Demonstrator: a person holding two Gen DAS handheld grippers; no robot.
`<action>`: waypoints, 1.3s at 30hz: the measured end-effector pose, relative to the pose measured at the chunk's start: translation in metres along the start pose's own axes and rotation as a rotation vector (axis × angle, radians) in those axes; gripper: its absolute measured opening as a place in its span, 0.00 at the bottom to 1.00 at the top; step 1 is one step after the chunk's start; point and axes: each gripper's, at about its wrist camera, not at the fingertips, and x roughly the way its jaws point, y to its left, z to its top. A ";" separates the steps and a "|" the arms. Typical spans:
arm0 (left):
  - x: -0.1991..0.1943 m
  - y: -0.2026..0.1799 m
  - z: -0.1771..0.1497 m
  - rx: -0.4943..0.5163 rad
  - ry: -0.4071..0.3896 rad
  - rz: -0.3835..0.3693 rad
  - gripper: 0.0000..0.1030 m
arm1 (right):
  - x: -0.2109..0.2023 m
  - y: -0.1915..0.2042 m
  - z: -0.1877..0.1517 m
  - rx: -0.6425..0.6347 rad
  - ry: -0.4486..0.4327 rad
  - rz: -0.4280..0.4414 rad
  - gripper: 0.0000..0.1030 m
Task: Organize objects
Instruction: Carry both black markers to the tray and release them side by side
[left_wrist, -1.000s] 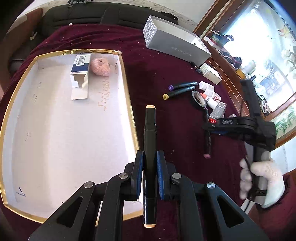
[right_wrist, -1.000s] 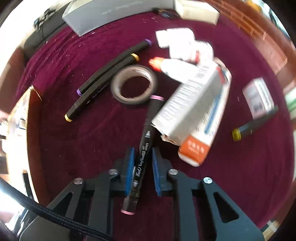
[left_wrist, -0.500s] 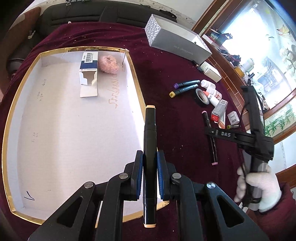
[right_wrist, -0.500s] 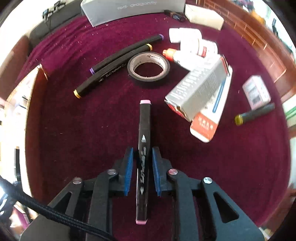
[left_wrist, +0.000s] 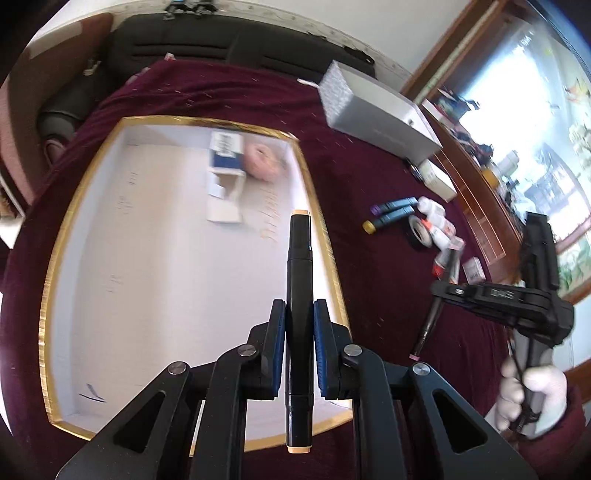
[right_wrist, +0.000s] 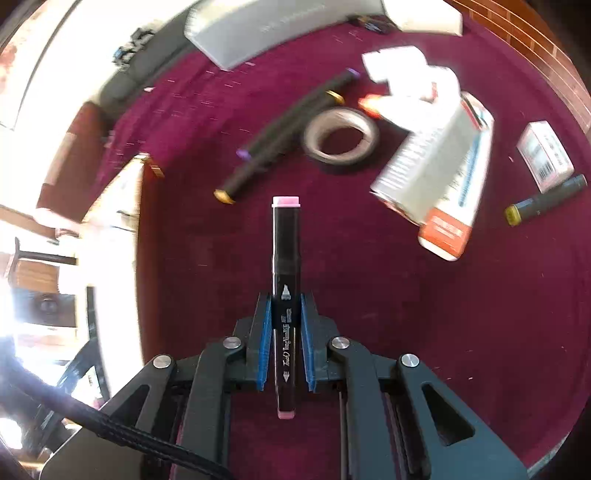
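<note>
Moved: left gripper (left_wrist: 299, 347) further over tray (left_wrist: 59, 273), clamping peach-capped marker (left_wrist: 299, 280) | right gripper (right_wrist: 283, 343) lifted, clamping pink-capped marker (right_wrist: 285, 266)

A black marker with peach end caps (left_wrist: 299, 295) sat clamped lengthwise between blue pads, hanging over the right-hand gold rim of the wide white tray (left_wrist: 325, 236), where a blue-and-white carton (left_wrist: 225, 173) and a fuzzy pink ball (left_wrist: 263, 161) lay at the far end. A second black marker, pink-capped (right_wrist: 285, 280), was pinched the same way above the maroon cloth. On that cloth two more markers, purple-tipped (right_wrist: 295, 114) and yellow-tipped (right_wrist: 273, 147), lay side by side, just beside a roll of tape (right_wrist: 341, 138).
</note>
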 end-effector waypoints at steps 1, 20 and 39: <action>-0.003 0.006 0.003 -0.012 -0.011 0.009 0.11 | -0.004 0.006 0.000 -0.013 -0.007 0.011 0.12; 0.011 0.098 0.070 -0.095 -0.111 0.170 0.11 | 0.004 0.173 0.021 -0.429 -0.041 0.045 0.14; 0.068 0.145 0.095 -0.179 -0.046 0.205 0.11 | 0.124 0.270 0.056 -0.484 0.167 0.136 0.14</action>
